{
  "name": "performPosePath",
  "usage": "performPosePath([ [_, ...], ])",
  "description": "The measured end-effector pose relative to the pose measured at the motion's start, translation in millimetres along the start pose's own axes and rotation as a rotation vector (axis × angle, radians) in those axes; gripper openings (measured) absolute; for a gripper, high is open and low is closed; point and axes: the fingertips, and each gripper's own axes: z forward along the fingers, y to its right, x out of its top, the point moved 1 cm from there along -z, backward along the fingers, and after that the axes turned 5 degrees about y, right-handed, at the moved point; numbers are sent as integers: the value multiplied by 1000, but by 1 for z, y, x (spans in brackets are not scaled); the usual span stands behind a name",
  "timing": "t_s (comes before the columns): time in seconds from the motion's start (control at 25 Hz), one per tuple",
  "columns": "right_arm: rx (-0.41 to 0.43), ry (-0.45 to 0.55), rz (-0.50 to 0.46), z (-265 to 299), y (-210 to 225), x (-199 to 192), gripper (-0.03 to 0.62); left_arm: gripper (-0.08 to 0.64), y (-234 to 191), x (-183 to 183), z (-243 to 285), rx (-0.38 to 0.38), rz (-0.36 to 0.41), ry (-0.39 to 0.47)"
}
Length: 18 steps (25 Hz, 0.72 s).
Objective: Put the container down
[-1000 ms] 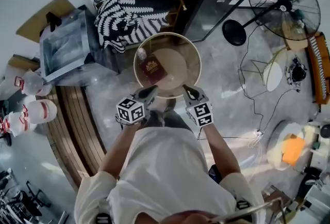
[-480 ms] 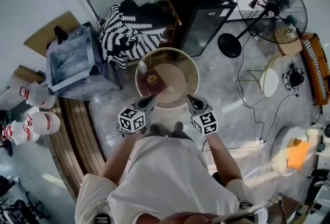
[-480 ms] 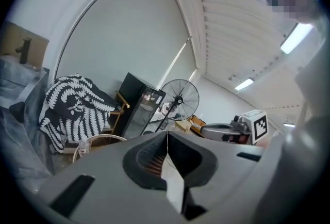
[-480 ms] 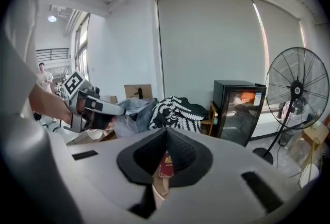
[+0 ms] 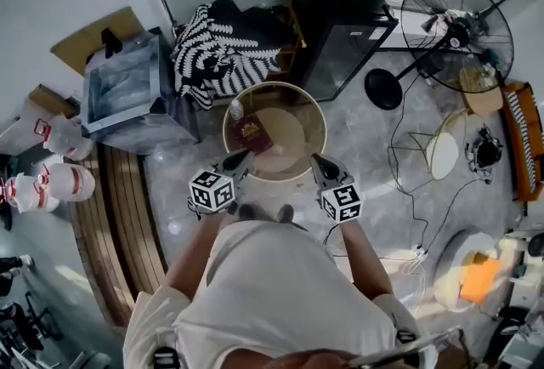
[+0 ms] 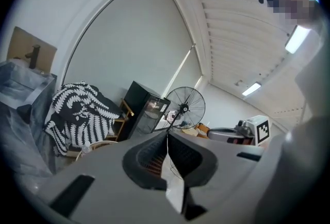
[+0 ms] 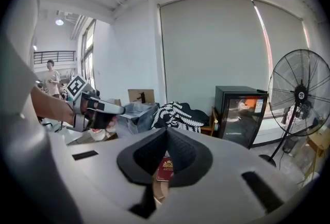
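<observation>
both pairs of jaws were closed on the near rim of the container (image 5: 324, 126). the left gripper (image 5: 237, 160) pinched the thin wall on its side, and the right gripper (image 5: 317, 161) did the same further along the rim. the round tub hung out ahead of the jaws, over the pale floor (image 5: 365, 156)

over the last second the grip had not altered, with neither pair of jaws parting. from the head view the tub had come to look a little smaller and to sit lower in the picture. the shoes (image 5: 285, 212) showed just behind the jaws. i read that as the tub being lowered toward the floor in front of the feet. no view showed whether its base had touched down. with both rims clamped, the putting down looked close but not finished, and letting go was yet to come

as for writing, a maroon booklet (image 5: 249, 134) lay inside the tub, ahead of and below the jaws. it carried a gold crest, with lettering too small to read. a small bottle (image 5: 235, 110) stood beside it, its label unreadable. the marker cubes bore only black and white square patterns, no words. far beyond the jaws, the black cabinet (image 5: 344, 27) had a pale sticker on its glass door, also illegible
</observation>
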Motion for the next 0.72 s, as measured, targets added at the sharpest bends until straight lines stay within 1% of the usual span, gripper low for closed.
performPosePath([
  [0.24,23,18,-20,-2,9,11,-6,14,4,7,1,19,10,29],
  [0.44,26,36,-18,-6,13,16,-6,14,9,8,0,33,5,48],
  [0.72,29,40,-22,-11,15,14,-6,14,17,5,0,37,7,56],
])
